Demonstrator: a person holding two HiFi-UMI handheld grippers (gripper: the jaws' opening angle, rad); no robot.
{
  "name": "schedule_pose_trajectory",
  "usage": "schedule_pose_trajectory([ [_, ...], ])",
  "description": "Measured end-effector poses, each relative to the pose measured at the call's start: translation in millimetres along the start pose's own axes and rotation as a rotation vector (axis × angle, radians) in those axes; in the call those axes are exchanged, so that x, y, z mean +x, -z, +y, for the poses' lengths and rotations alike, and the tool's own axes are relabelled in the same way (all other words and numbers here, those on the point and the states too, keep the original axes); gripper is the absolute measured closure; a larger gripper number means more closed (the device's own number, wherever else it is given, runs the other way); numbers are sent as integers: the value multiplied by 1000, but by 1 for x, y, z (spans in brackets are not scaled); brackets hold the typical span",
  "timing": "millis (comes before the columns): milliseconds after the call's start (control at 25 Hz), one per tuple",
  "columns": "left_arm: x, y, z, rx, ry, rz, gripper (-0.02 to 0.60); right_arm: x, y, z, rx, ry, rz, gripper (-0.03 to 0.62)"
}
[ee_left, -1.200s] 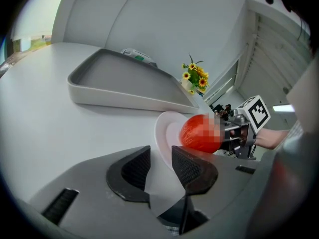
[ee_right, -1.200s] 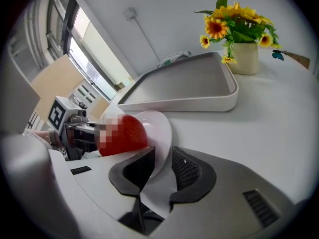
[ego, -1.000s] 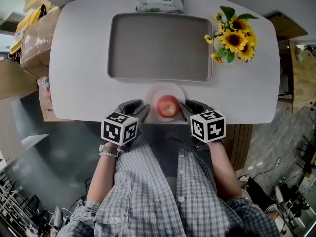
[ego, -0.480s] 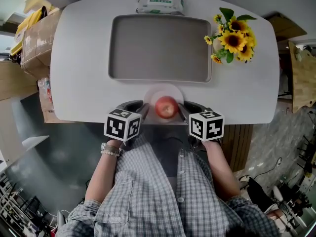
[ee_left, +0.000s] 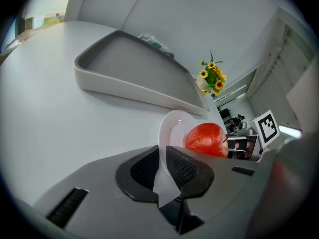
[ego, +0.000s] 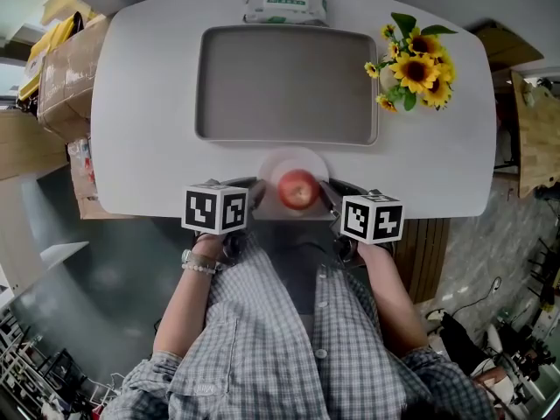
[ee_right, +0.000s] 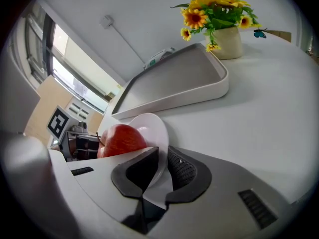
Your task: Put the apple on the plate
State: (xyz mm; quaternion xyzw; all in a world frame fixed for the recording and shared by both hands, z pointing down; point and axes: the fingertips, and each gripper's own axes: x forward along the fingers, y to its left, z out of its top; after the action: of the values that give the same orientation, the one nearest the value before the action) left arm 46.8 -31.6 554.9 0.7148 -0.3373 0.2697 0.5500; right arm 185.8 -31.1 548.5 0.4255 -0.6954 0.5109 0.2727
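In the head view, the red apple (ego: 298, 188) already sits on the small white plate (ego: 293, 156) at the near edge of the pale, smooth worktop (ego: 140, 103). It lies right between the left tongs (ego: 251, 192) and the right tongs (ego: 328, 194), which flank it. Beyond their tips lies a wide, shallow grey tray (ego: 287, 84) with rounded corners.

In the left gripper view, the jaws have just been closing. The plate's thin, glossy rim stands between the ribbed dark pads, which press on it. The round, shiny apple rests just past the tips.

In the right gripper view, these tongs are clenched on the opposite rim, with the apple just beside them. Sunflowers (ee_right: 219, 9) in a pale pot stand far beyond.

We judge the placing done, and the step in hand is a two-sided grasp of the plate. Any lift should be level and in step, since the apple could roll off the slick dish.
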Motion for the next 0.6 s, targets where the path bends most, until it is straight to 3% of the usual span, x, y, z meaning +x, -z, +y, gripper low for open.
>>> schedule_pose_trajectory([
  [160,0,-1,1,-49,11,25,534,-2,-5,0,60,1,-12,533],
  [600,-6,8,1,-151,54,70,540,-6,-7,6,94,6,9,539],
])
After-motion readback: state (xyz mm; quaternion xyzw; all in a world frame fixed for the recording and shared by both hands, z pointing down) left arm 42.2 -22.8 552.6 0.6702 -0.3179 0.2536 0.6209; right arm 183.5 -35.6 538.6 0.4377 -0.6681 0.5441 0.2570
